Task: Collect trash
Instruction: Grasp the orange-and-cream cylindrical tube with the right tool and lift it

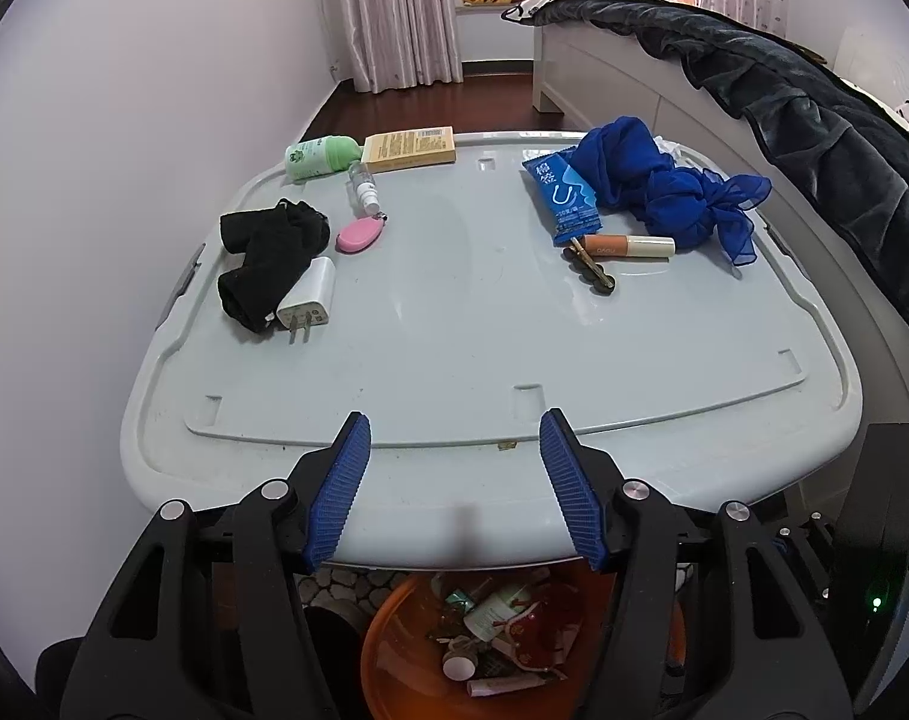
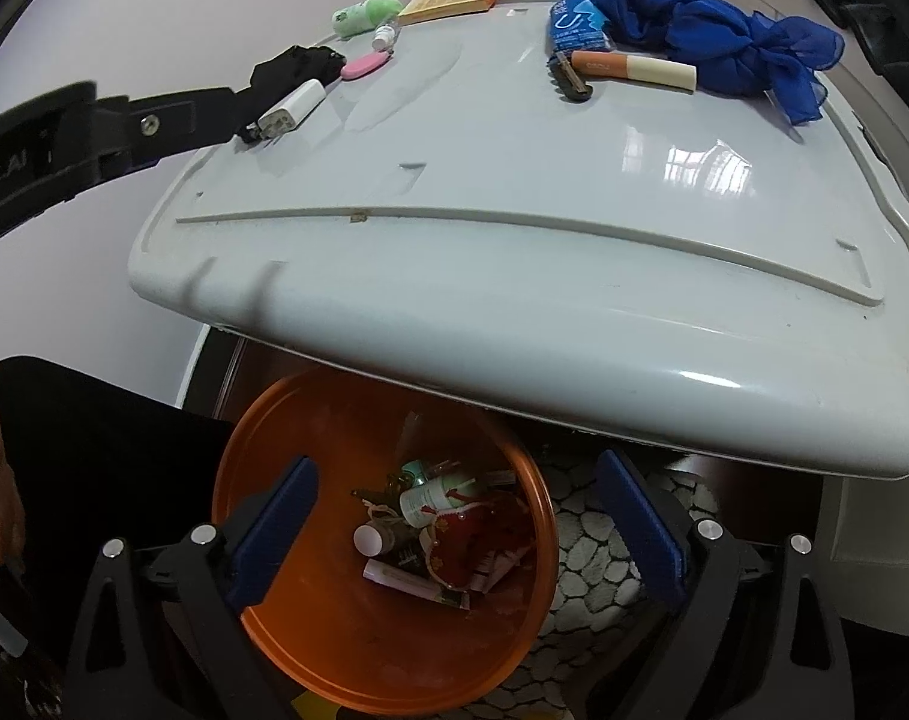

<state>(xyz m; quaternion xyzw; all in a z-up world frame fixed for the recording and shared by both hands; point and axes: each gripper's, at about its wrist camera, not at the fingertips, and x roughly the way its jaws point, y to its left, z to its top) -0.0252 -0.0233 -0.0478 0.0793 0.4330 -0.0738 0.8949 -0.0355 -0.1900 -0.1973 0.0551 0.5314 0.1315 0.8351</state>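
An orange bin (image 2: 262, 420) stands on the floor under the front edge of a grey plastic lid (image 1: 454, 330). It holds a bottle, a red pouch (image 2: 478, 534) and tubes. My right gripper (image 2: 457, 459) hangs open over the bin with nothing between its fingers. My left gripper (image 1: 454, 420) is open and empty above the lid's front edge. On the lid lie a blue packet (image 1: 565, 198), an orange and cream tube (image 1: 628, 246), a brown hair clip (image 1: 592, 267), a green bottle (image 1: 319, 156), a yellow box (image 1: 409, 147) and a small spray bottle (image 1: 364, 183).
Also on the lid are a blue scarf (image 1: 664, 186), a black sock (image 1: 268, 258), a white charger (image 1: 307, 297) and a pink oval case (image 1: 361, 234). A bed with a dark blanket (image 1: 814, 120) runs along the right. A wall closes the left. A pebble mat (image 2: 586, 546) lies by the bin.
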